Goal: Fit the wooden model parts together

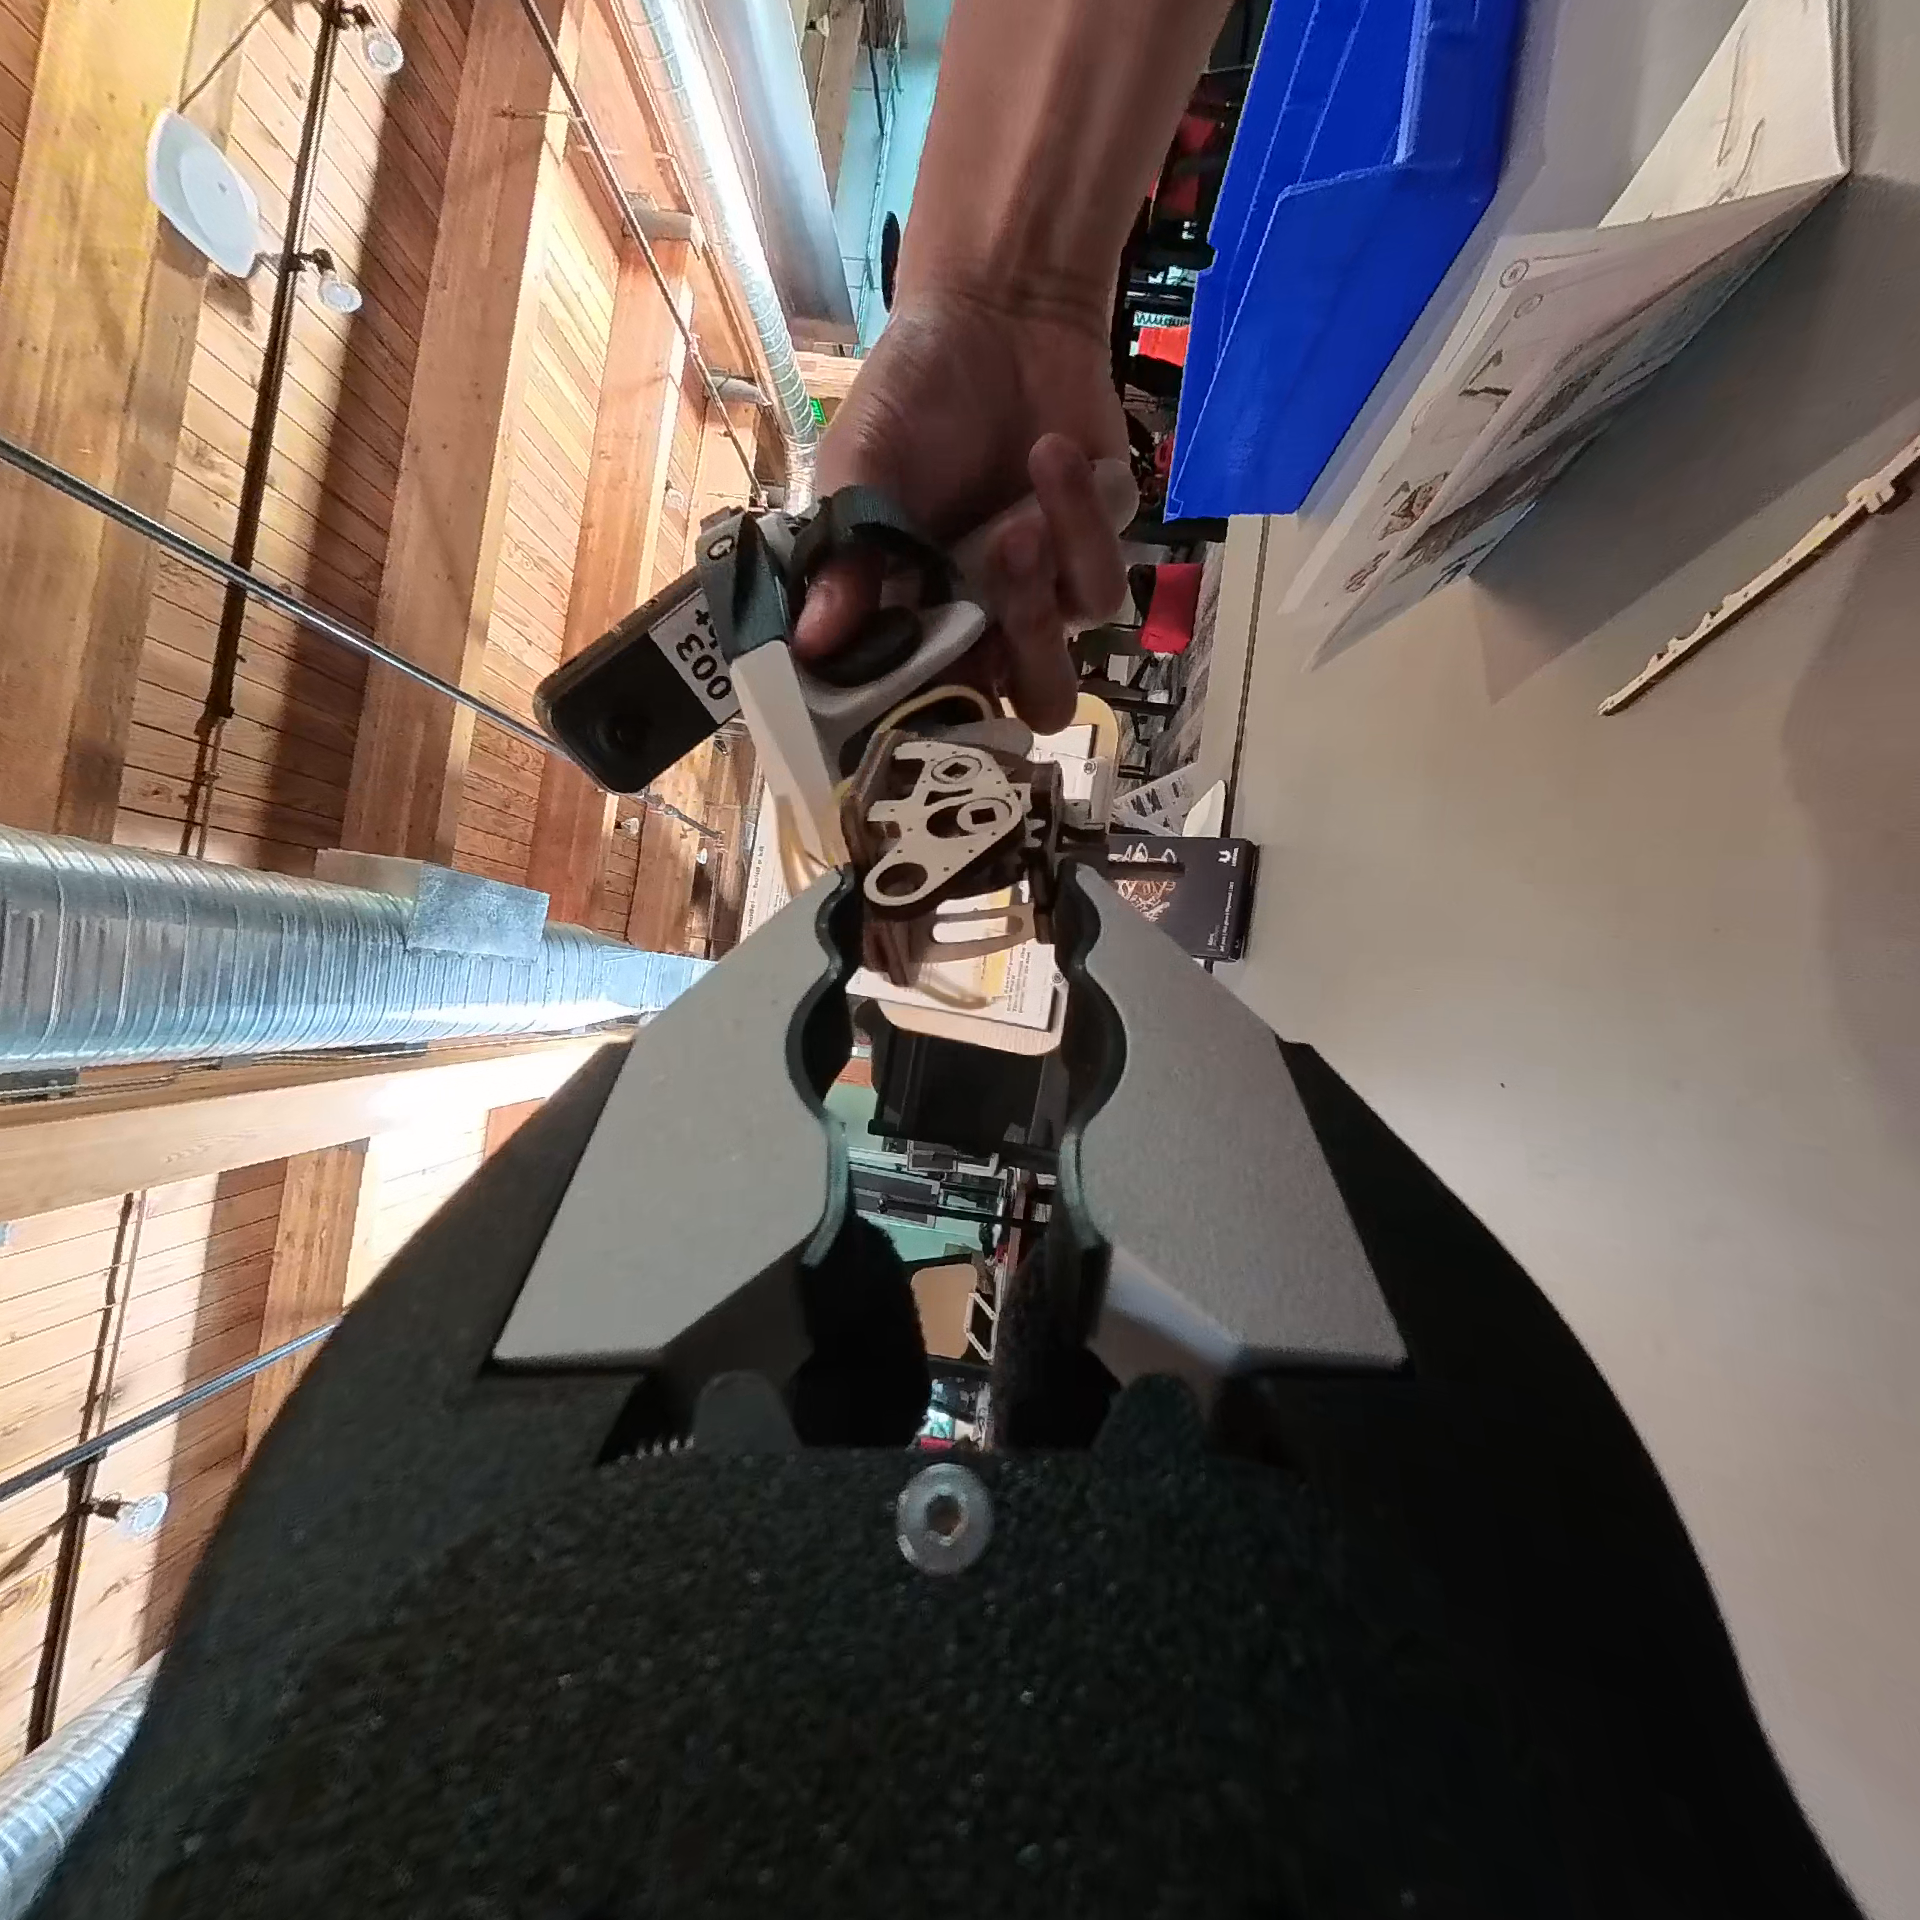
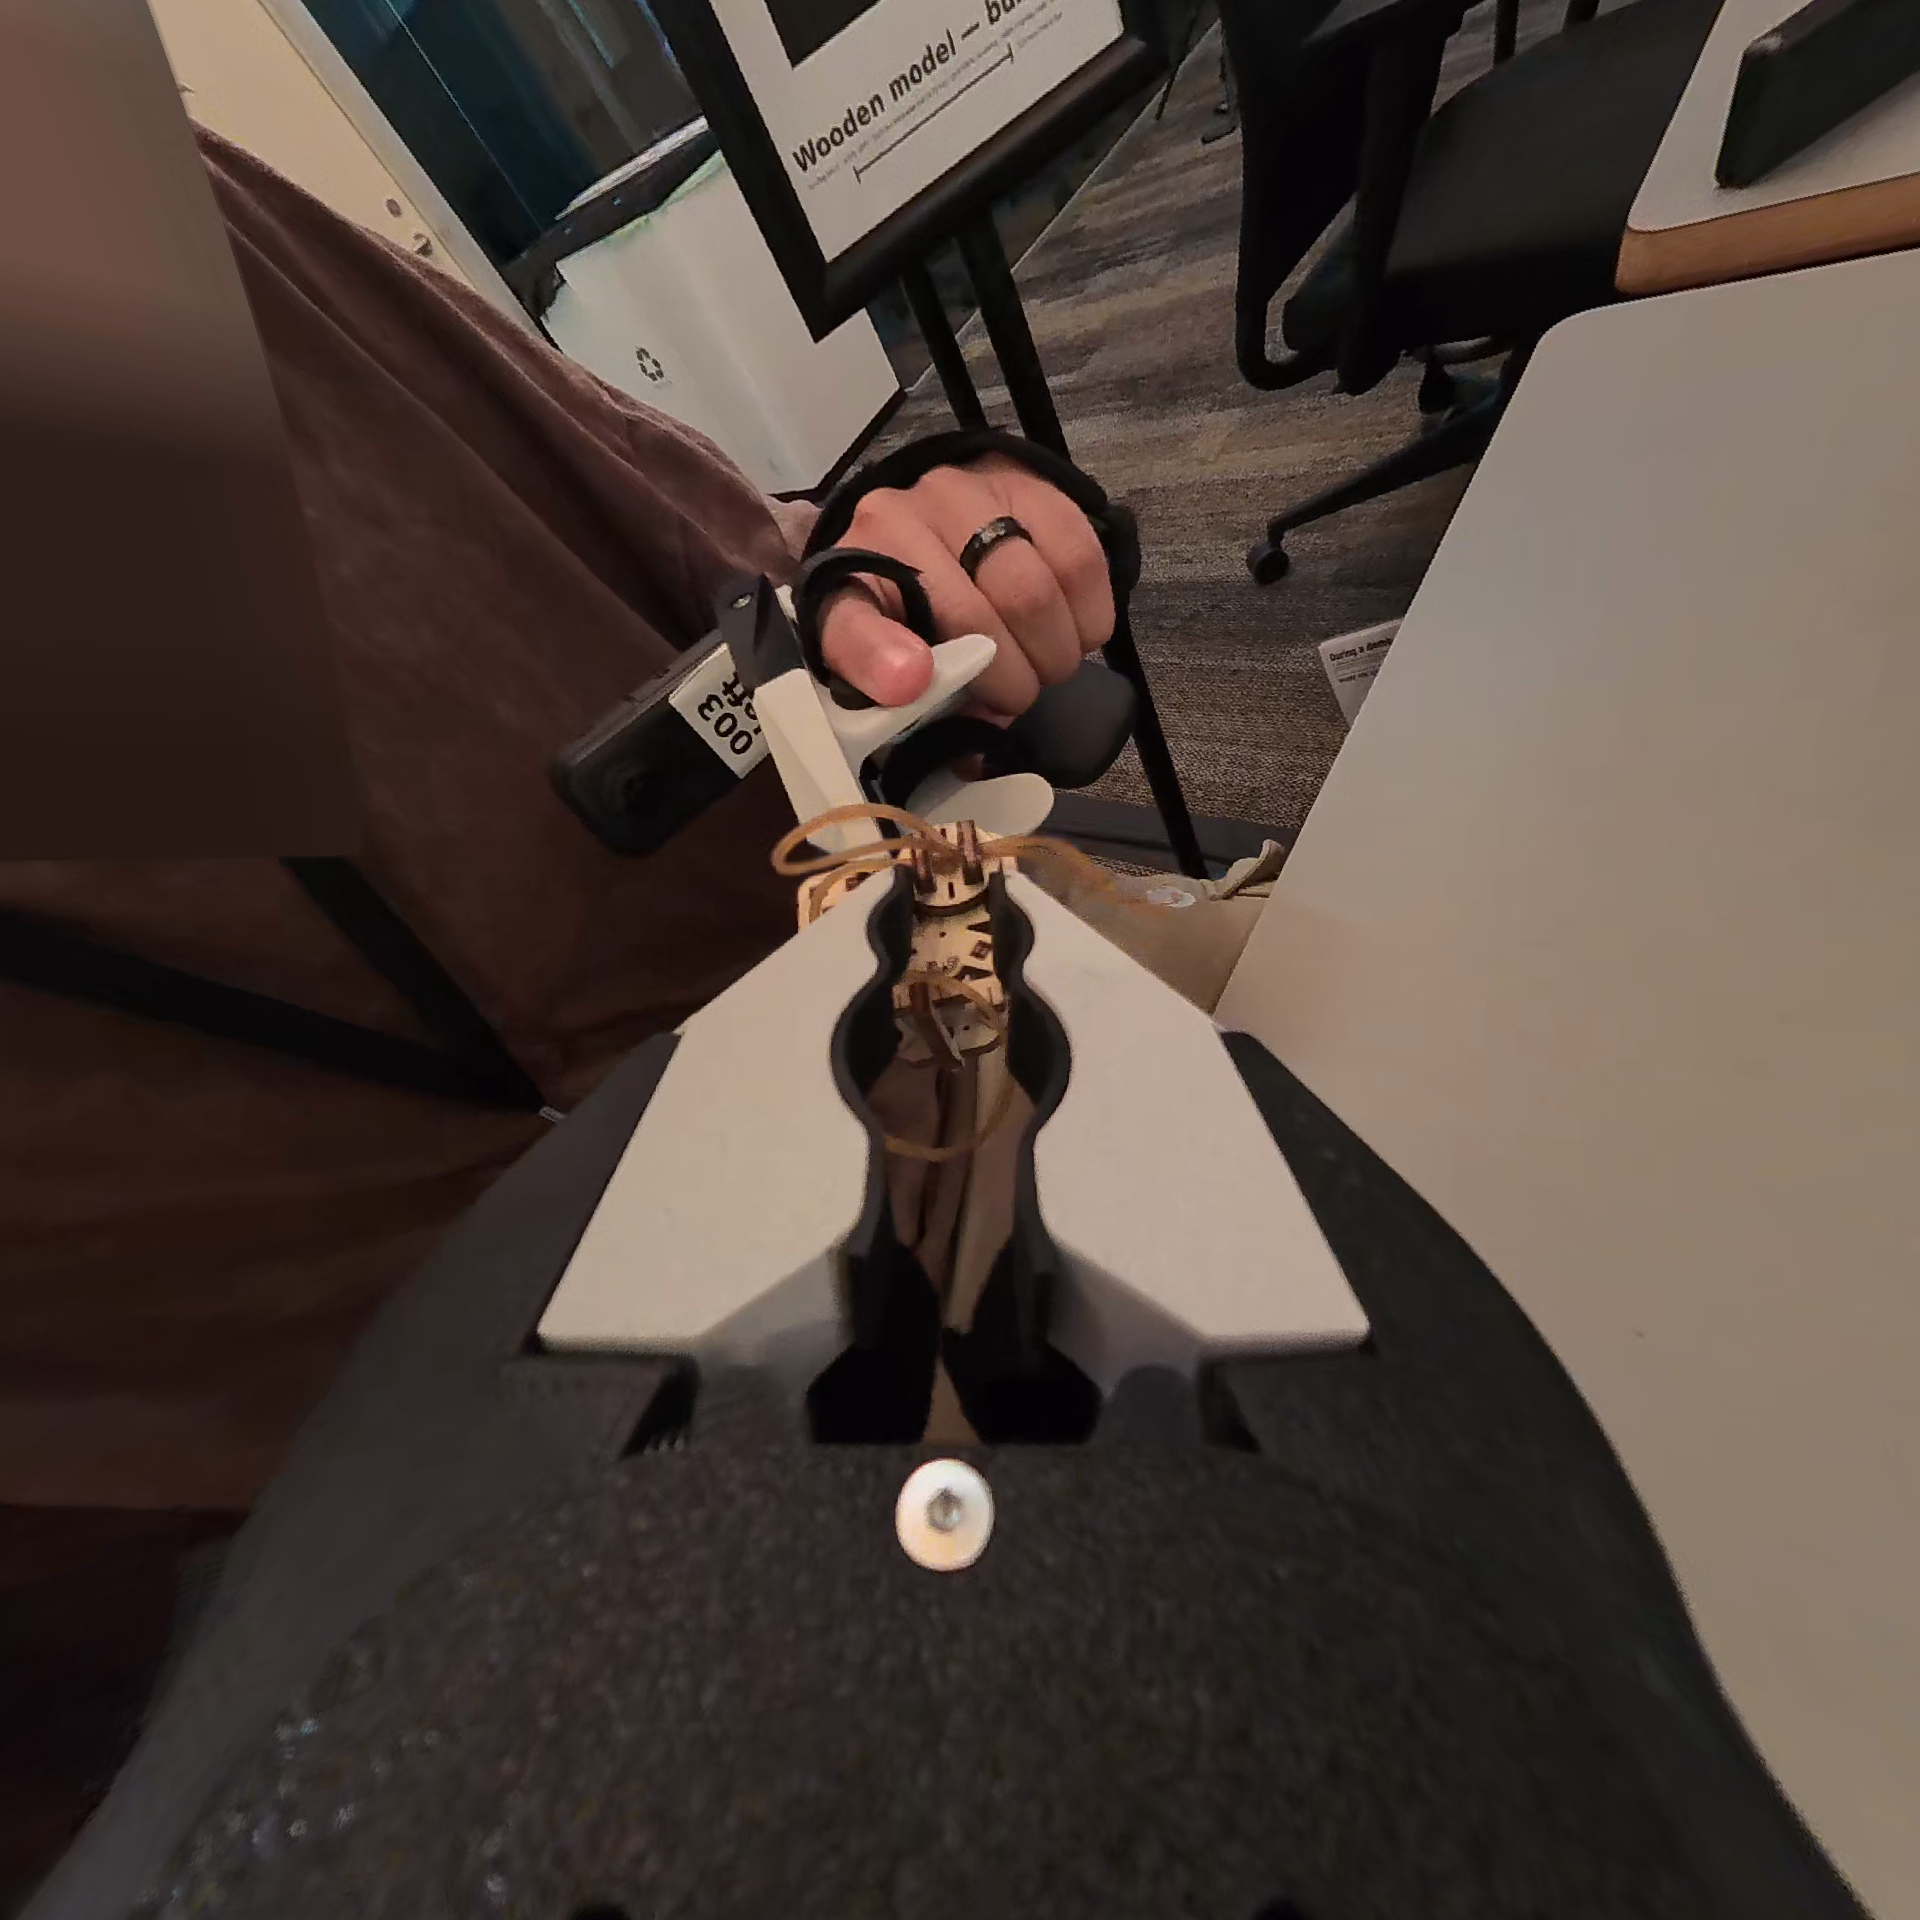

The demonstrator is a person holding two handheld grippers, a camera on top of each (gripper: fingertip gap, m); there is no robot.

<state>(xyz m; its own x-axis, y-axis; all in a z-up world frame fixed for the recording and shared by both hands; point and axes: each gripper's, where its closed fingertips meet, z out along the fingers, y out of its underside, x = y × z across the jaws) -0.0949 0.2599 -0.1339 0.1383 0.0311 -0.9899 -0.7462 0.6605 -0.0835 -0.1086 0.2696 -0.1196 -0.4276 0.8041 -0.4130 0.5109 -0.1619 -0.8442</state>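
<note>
At the far left of the left wrist view, wooden ceiling planks and a silver ribbed ventilation duct (image 1: 260, 966) fill the frame, since this camera is rolled on its side. Toward the centre, the left gripper (image 1: 951, 894) has its grey jaws closed in on the pale laser-cut wooden model assembly (image 1: 940, 831), a cluster of plywood plates with round and slotted cut-outs held at the fingertips. Just above it a person's hand (image 1: 966, 447) works the other handheld tool, which meets the same assembly from the opposite side. On the right, the white table (image 1: 1558, 935) carries an open instruction booklet (image 1: 1538, 416), a loose notched wooden strip (image 1: 1766, 592) and a blue plastic bin (image 1: 1340, 239).

In the right wrist view, a brown sleeve (image 2: 468, 582) takes up the left. At centre, the right gripper (image 2: 945, 904) is clamped narrowly on the assembly, seen edge-on, with a tan rubber band (image 2: 862, 842) looping loosely around its top. Beyond, a hand wearing a dark ring (image 2: 987, 582) grips the other tool. The table's pale edge runs down the right.

The build looks well advanced: several plates are already joined. The band hangs slack, apparently not yet seated, and at least the strip on the table remains unfitted.
</note>
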